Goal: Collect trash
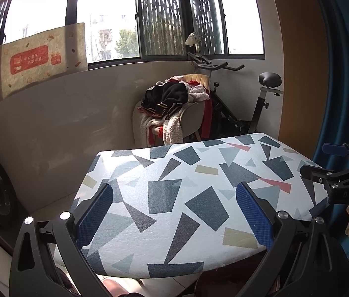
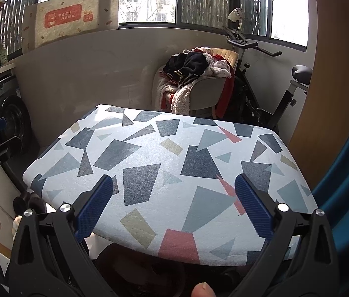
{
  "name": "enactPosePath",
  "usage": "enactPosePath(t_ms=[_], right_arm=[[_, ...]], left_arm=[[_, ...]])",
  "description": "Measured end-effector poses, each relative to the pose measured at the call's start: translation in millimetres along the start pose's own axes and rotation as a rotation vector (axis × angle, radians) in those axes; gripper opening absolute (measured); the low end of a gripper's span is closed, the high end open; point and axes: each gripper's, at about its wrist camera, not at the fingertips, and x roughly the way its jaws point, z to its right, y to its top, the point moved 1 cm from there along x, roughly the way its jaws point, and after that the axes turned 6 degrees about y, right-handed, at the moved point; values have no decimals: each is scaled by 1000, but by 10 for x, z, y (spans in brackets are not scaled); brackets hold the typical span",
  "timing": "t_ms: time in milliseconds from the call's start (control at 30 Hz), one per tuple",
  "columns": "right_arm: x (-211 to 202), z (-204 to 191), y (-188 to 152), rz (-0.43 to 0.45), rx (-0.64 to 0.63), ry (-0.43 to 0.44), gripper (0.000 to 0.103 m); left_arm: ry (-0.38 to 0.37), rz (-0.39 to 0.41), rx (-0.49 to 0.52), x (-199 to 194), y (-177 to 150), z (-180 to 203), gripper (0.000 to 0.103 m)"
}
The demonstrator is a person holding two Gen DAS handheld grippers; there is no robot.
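No trash shows in either view, so I cannot tell where it lies; the white padded board with grey, blue and pink geometric patches (image 1: 174,198) carries nothing. The left gripper (image 1: 174,212) with its blue ribbed pads spread apart holds nothing, and the right gripper (image 2: 173,208) hangs likewise wide and empty over the same board. By my reading collecting has not begun, or the pieces lie out of sight, perhaps on the floor

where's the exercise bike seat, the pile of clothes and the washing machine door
exercise bike seat (image 1: 270,79), left wrist view, top of the black saddle
pile of clothes (image 1: 172,95), left wrist view, the black garment
washing machine door (image 2: 15,121), right wrist view, the dark round glass
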Motion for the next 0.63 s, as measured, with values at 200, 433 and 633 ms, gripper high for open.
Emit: enactPosePath(t_ms=[200, 433, 633], right_arm=[[-6, 0, -5, -8, -6, 1, 97], [1, -12, -9, -12, -11, 1, 97], [10, -9, -23, -15, -10, -2, 97]], left_arm=[[-10, -2, -11, -8, -8, -54, 97], [-11, -17, 3, 10, -12, -41, 97], [-11, -27, 9, 42, -23, -19, 97]])
